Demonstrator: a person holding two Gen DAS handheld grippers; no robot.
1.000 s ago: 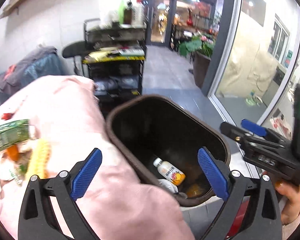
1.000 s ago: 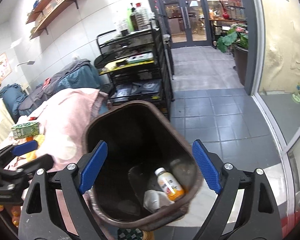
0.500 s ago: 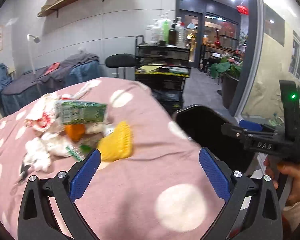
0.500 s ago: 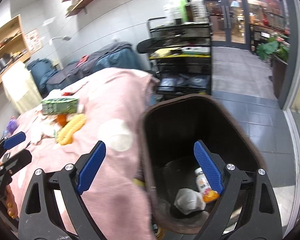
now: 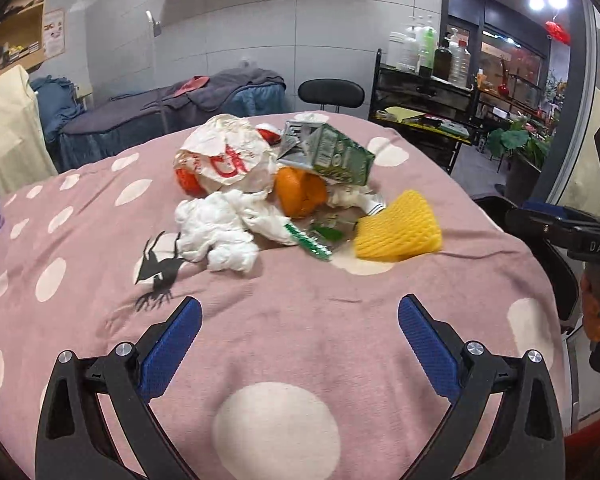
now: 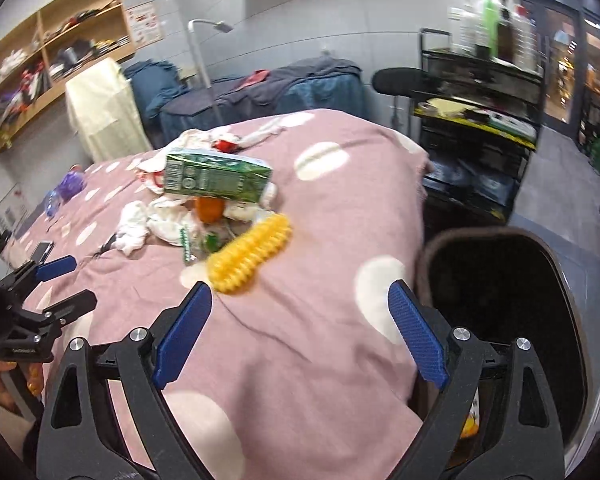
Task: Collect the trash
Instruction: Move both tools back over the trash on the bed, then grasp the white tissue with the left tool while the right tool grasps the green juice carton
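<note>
Both my left gripper [image 5: 298, 338] and right gripper [image 6: 302, 330] hover with fingers spread, holding nothing. The trash pile [image 5: 276, 188] sits at twelve o'clock on the pink table [image 5: 300, 320]; the bin [image 6: 500, 280] waits at three o'clock for easy drops.

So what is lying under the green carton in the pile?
Under the green carton sits an orange fruit, with crumpled white wrappers beside it. The carton leans on the printed paper bag. Whatever lies deeper beneath is covered and cannot be seen.
</note>
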